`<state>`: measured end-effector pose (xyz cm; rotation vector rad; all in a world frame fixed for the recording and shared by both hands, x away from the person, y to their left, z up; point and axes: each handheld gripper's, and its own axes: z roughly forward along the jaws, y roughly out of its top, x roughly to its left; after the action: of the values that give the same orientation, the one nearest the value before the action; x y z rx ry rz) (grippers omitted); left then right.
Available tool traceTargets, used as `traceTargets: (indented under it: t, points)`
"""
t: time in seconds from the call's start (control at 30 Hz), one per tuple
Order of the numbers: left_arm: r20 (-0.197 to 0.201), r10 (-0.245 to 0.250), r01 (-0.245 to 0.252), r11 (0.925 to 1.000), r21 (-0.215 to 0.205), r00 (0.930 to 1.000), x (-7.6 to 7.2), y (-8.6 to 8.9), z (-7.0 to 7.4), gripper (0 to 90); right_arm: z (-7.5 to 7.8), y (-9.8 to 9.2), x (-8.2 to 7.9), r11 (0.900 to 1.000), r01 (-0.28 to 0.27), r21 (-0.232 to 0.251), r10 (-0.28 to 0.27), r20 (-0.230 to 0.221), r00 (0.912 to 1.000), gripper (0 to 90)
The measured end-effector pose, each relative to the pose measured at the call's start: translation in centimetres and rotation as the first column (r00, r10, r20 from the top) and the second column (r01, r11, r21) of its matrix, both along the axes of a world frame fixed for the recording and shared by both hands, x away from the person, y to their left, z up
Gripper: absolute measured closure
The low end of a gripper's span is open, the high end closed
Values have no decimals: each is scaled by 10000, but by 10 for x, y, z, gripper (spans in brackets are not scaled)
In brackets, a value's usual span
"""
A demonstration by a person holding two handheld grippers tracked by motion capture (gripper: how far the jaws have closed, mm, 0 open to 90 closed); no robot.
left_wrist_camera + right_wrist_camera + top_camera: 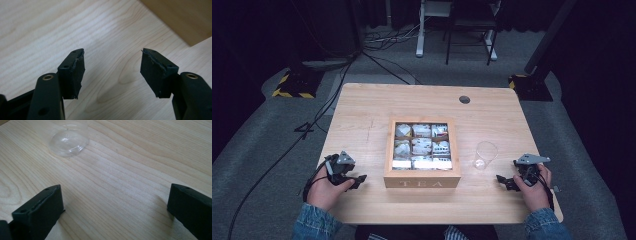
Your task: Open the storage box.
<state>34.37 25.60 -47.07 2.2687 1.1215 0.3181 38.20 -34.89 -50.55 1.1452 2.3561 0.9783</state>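
Note:
A wooden tea box (422, 177) marked TEA sits mid-table, its compartments holding white tea bags (422, 146). A clear plastic cup (485, 154) stands just right of the box; its base (68, 143) appears in the right gripper view. My left gripper (358, 181) rests on the table left of the box, jaws apart with only bare wood between them (112, 72); a corner of the box (185, 20) lies ahead of it. My right gripper (503, 181) rests near the front right of the table, jaws wide with nothing between them (115, 212).
The light wooden table (362, 115) has a round cable hole (464, 99) at the back. Grey floor, cables and black stands surround it. A white-legged desk stands farther back.

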Motion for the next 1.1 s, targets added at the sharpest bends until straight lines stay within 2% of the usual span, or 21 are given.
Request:
traceTargets:
  t: [0.07, 0.13, 0.27, 0.37, 0.4, 0.57, 0.73, 0.83, 0.97, 1.1]
  points:
    - [270, -179, 177, 9998, 65, 9995, -2, -1, 7, 368, 0, 0, 0, 10000, -11, -5, 11, 1, 10000, 3]
    - [531, -302, 311, 9994, -161, 9981, -4, -3, 14, 369, 0, 0, 0, 10000, -17, -4, 17, 2, 10000, 4]
    - [656, -508, 568, 9940, -933, 9965, -10, -6, 26, 382, 0, 0, 0, 10000, -20, -3, 20, 3, 10000, 4]
    - [835, -562, 638, 9938, -911, 9949, -12, -7, 32, 396, 0, 0, 0, 10000, -16, -5, 16, 2, 10000, 3]
    - [788, -513, 594, 9927, -1048, 9956, -14, -8, 34, 406, 0, 0, 0, 10000, -3, 7, 3, 0, 10000, 3]
    - [916, -691, 796, 9901, -1159, 9934, -17, -13, 39, 413, 0, 0, 0, 10000, -16, -5, 16, 2, 10000, 4]
    - [848, -991, 1095, 9858, -1276, 9915, -20, -23, 41, 411, 0, 0, 0, 10000, -17, -3, 17, 2, 10000, 4]
    - [871, -1276, 1381, 9822, -1277, 9880, -21, -28, 42, 406, 0, 0, 0, 10000, -17, -6, 17, 3, 10000, 4]
    - [885, -1739, 1848, 9734, -1355, 9808, -22, -37, 42, 397, 0, 0, 0, 10000, -19, -6, 19, 2, 10000, 4]
    - [775, -1955, 2046, 9696, -1342, 9776, -22, -44, 38, 393, 0, 0, 0, 10000, -13, 4, 13, 1, 10000, 3]
